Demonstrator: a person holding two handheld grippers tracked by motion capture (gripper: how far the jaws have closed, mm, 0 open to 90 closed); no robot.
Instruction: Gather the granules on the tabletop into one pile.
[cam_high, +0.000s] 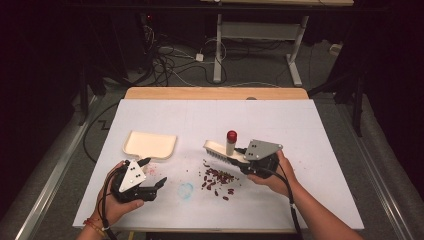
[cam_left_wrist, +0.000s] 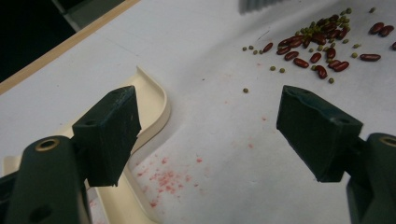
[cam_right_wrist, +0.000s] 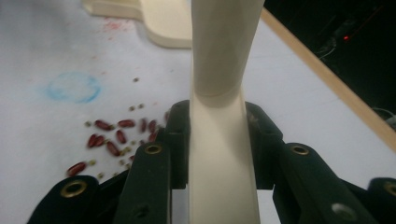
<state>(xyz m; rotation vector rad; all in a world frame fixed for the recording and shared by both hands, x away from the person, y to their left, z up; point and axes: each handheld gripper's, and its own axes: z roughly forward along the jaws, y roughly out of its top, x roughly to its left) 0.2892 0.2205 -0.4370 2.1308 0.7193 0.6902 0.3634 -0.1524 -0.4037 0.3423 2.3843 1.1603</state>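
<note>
High view is giving me the white table (cam_high: 310, 150) with a scatter of dark red kidney beans and small green beans (cam_high: 218, 178) near its front middle. My right gripper (cam_high: 239, 154) is clamping the handle of a cream plastic brush (cam_high: 218, 149), whose bristled head is sitting just above the beans; a red-capped cylinder (cam_high: 231, 142) is standing at the brush, perhaps part of it. My left gripper (cam_high: 152, 174) is hanging with jaws spread wide and holding nothing, just beside the cream plastic dustpan (cam_high: 149, 144), which is lying flat left of the beans.
</note>
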